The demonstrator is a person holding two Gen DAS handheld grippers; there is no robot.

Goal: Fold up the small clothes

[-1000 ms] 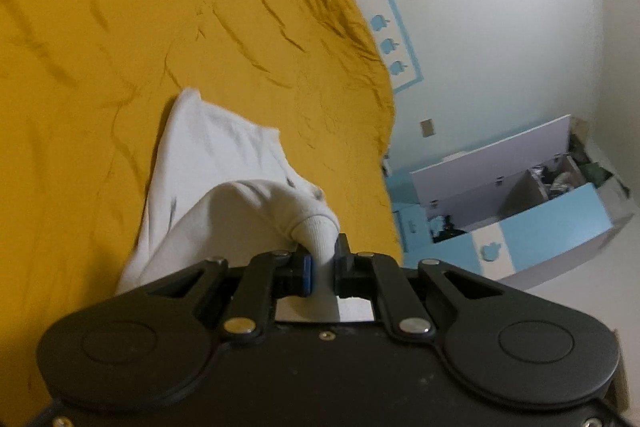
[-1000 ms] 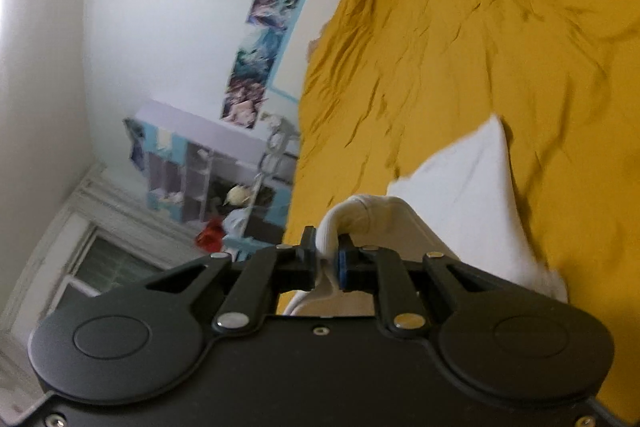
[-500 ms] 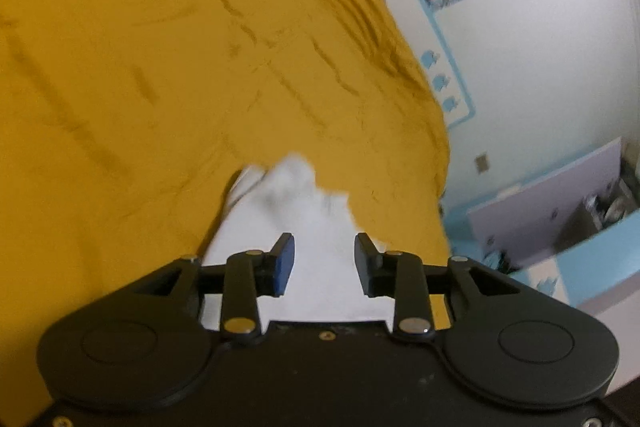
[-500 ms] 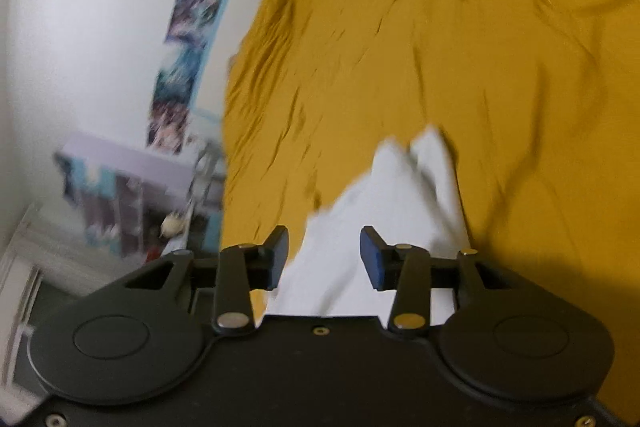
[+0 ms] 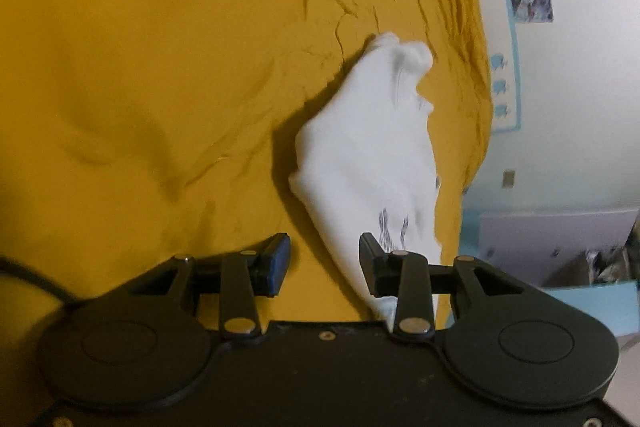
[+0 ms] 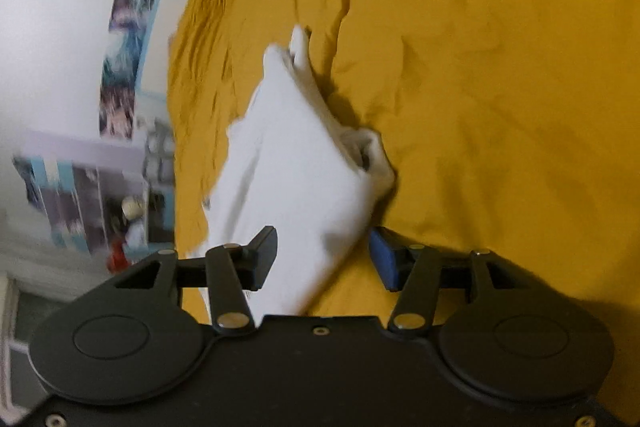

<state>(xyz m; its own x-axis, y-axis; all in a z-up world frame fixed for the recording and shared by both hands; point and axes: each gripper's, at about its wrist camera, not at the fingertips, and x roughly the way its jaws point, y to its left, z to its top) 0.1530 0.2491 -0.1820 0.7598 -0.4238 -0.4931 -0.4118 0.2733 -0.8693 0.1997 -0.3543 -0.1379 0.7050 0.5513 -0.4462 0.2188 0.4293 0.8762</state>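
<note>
Left wrist view: the white garment [image 5: 372, 147] lies crumpled on the yellow bed sheet [image 5: 160, 67], stretching away past the left gripper [image 5: 324, 259], whose jaws have just been opening and hold nothing. Right wrist view: the right gripper [image 6: 324, 251], also just opened, hangs over the garment's near end, pads clear, and shelves [image 6: 92, 195] show at left.

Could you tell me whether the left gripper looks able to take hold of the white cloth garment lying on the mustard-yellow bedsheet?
Probably yes. The left gripper is open with nothing between its jaws, and the white cloth garment lies just ahead on the mustard-yellow bedsheet with nothing over it.
</note>
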